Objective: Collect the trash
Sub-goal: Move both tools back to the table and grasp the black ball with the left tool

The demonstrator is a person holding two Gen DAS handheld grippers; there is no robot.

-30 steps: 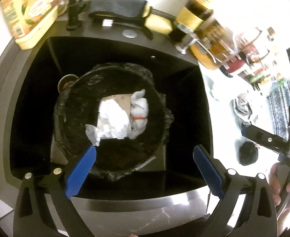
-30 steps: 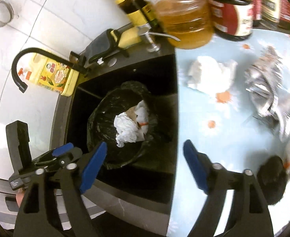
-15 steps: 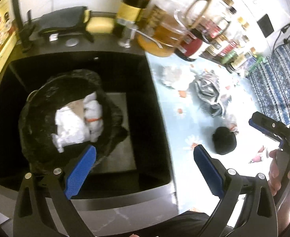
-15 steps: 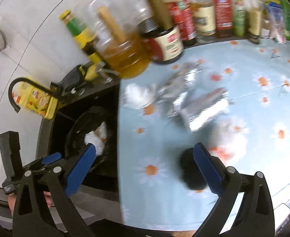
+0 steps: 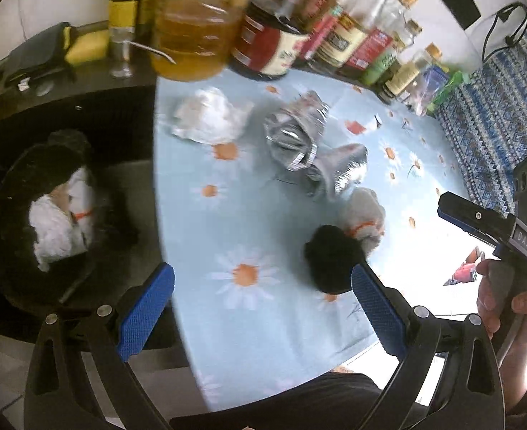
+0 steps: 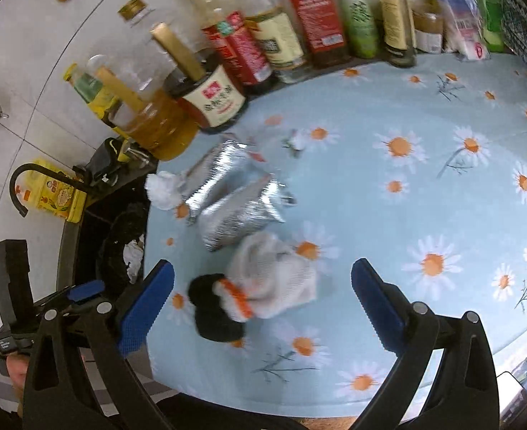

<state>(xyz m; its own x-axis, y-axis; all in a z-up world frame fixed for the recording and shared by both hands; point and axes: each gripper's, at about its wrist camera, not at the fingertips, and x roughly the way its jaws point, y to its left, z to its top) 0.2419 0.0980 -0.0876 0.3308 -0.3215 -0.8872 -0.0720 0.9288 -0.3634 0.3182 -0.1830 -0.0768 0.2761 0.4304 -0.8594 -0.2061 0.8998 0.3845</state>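
Observation:
A black-lined bin (image 5: 9,251) sits in the dark sink and holds white crumpled paper (image 5: 53,229). On the daisy-print counter lie a black wad (image 5: 331,265), a white cloth with orange trim (image 6: 278,279), two silver foil bags (image 6: 234,193) and a white tissue ball (image 5: 206,118). My left gripper (image 5: 261,308) stands open over the counter's near edge, the black wad by its right finger. My right gripper (image 6: 261,304) stands open above the white cloth and the black wad (image 6: 211,308), touching neither.
Bottles and jars (image 6: 281,36) line the back of the counter against the tiled wall. A yellow carton (image 6: 53,197) and a black tap (image 6: 27,179) stand behind the sink. A blue patterned cloth (image 5: 493,114) lies at the far right.
Both grippers have swung from above the bin in the sink rightwards over the counter. The black wad and white cloth now lie close below the right gripper.

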